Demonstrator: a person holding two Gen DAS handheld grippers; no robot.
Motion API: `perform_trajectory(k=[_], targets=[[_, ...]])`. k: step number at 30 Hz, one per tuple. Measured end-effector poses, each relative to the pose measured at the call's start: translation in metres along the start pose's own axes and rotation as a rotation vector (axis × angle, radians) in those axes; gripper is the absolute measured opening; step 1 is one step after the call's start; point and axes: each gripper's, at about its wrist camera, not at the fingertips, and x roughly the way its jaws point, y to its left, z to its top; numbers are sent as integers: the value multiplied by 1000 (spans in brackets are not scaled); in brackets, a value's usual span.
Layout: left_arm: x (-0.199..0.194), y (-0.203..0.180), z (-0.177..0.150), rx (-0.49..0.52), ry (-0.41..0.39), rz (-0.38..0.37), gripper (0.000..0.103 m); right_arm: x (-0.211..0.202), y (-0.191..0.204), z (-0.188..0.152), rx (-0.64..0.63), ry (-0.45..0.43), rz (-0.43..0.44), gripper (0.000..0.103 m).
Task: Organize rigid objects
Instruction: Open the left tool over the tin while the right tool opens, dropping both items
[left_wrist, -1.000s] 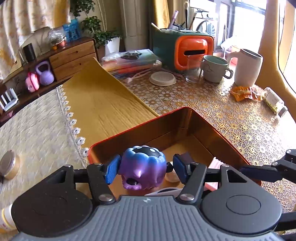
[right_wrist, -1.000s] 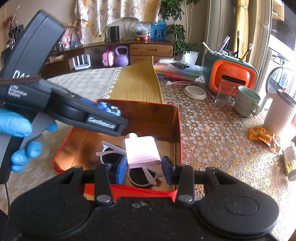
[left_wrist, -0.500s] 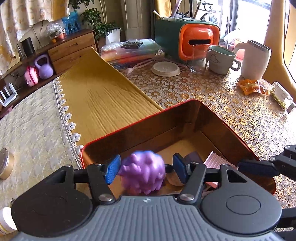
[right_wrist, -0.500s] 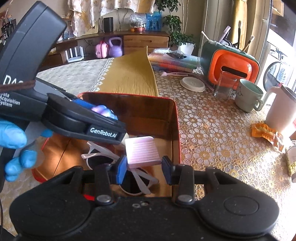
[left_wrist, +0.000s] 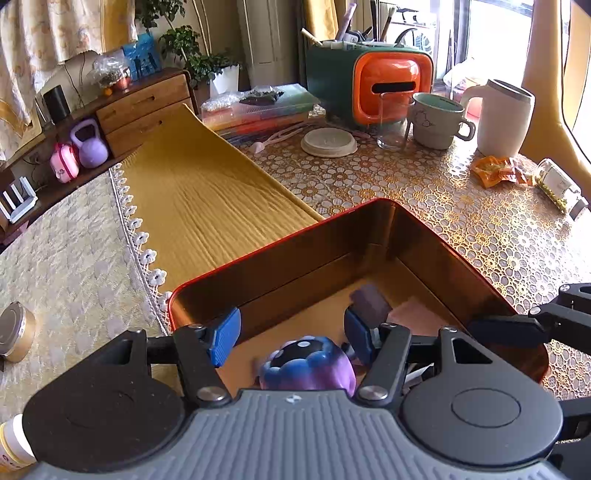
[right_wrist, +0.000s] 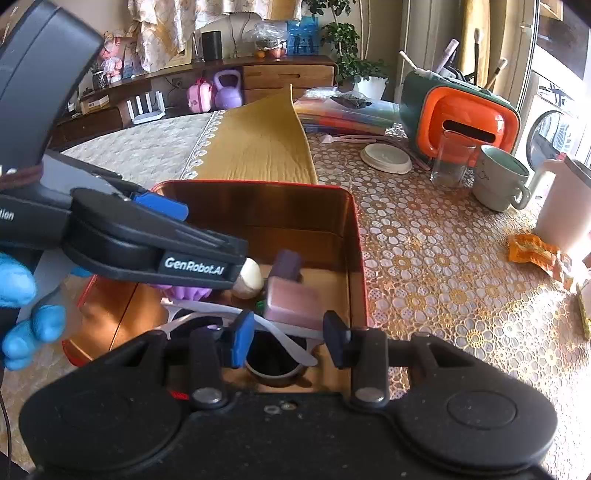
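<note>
Red tin (left_wrist: 280, 247) holding purple toy (left_wrist: 308, 365), pink block (right_wrist: 295, 302), white sunglasses (right_wrist: 207, 314), both grippers' jaws apart, empty

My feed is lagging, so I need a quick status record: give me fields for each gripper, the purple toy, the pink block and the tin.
left gripper: open, pads clear of the toy
right gripper: open, nothing clamped
purple toy: lying inside the tin, below the left gripper
pink block: in the tin, resting on white sunglasses
tin: red rim, on the table, also holds a cream round piece
</note>
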Motion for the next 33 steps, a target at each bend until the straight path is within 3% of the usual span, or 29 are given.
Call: perform_trajectory(k=[9, 25, 28, 33], targets=[[-28, 4, -5, -9, -40, -30, 62, -16, 3, -2, 24, -13, 13, 42], [-96, 24, -38, -36, -95, -57, 63, -53, 18, -5, 37, -60, 42, 57], [-110, 30, -46, -45, -111, -57, 75, -60, 25, -7, 33, -72, 44, 64], [-131, 41, -60, -55, -127, -59, 75, -69, 36, -9, 16, -88, 59, 68]])
